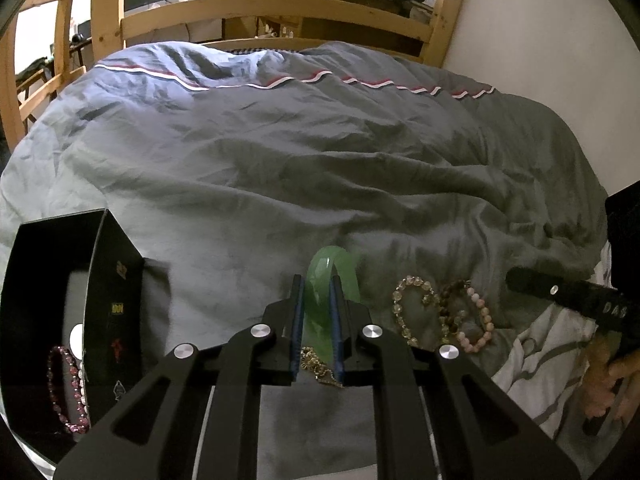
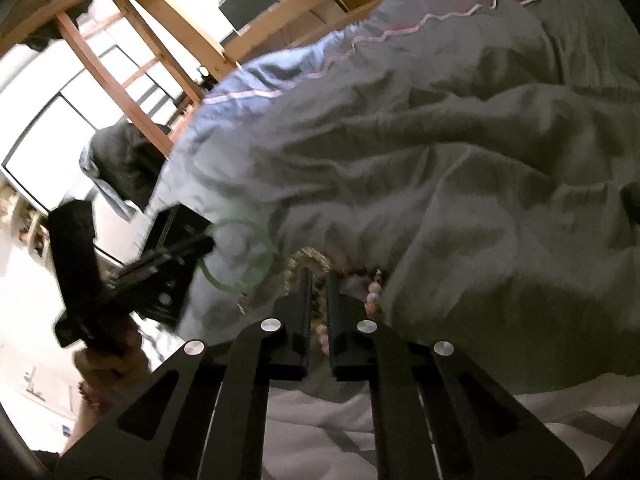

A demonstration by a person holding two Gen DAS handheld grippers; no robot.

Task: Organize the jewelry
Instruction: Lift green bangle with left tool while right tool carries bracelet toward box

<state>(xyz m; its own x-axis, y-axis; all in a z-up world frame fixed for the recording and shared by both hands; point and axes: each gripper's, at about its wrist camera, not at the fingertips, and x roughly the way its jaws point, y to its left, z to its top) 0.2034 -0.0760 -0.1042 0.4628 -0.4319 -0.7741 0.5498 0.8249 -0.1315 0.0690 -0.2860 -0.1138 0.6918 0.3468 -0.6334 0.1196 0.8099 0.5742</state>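
Note:
My left gripper [image 1: 316, 284] is shut on a green jade bangle [image 1: 334, 268] and holds it upright above the grey duvet [image 1: 320, 160]; the bangle also shows in the right wrist view [image 2: 236, 256]. A gold chain [image 1: 316, 362] lies under the fingers. Beaded bracelets, amber [image 1: 412, 312] and pink [image 1: 478, 320], lie to the right. A black jewelry box [image 1: 108, 300] at the left holds a pink bracelet [image 1: 64, 388]. My right gripper [image 2: 318, 276], jaws nearly closed and empty, hovers over the beaded bracelets [image 2: 372, 292].
A wooden bed frame [image 1: 280, 8] stands at the far end. A white wall [image 1: 560, 60] is at the right. A white patterned sheet [image 1: 552, 360] lies at the near right. The other gripper [image 1: 568, 296] shows at the right.

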